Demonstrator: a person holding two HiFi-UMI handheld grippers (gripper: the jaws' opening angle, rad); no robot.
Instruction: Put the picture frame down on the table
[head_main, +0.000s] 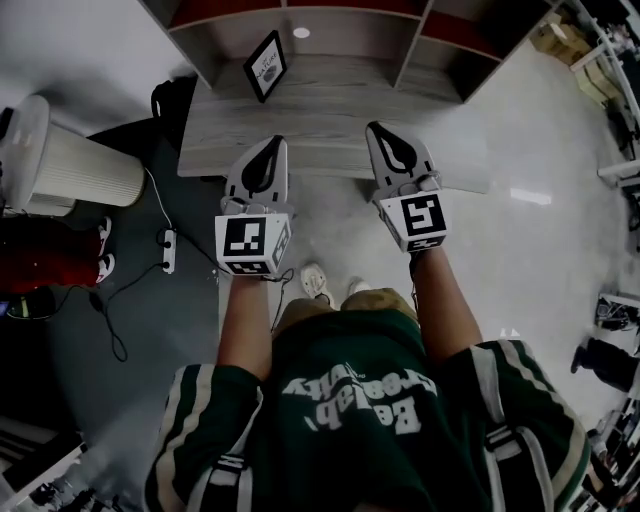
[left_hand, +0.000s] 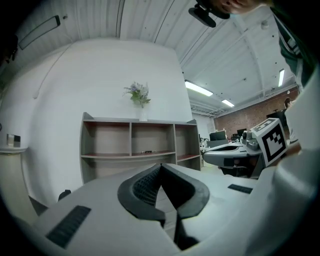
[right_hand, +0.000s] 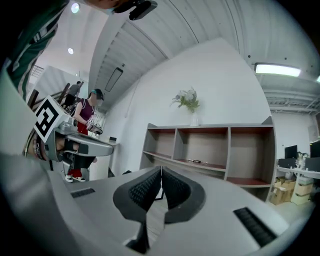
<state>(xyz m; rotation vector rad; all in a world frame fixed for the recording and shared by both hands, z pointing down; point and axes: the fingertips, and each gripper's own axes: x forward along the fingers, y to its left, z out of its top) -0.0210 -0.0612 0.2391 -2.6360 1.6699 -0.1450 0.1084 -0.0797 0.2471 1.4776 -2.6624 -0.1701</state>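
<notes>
Black picture frame (head_main: 265, 65), grey wood-grain table (head_main: 330, 125), green shirt (head_main: 350, 440).

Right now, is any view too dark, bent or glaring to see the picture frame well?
Head view: dark corners, a glare patch on the floor, but the picture frame is sharp. Left gripper view: fisheye bends the shelf. Right gripper view: same bending, a bright ceiling lamp.

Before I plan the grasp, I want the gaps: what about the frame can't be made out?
- Frame print: too small in the head view.
- Its back support: hidden behind the frame, head view.
- Left gripper view: left gripper blocks the frame entirely.
- Right gripper view: right gripper leaves only a dark sliver.
</notes>
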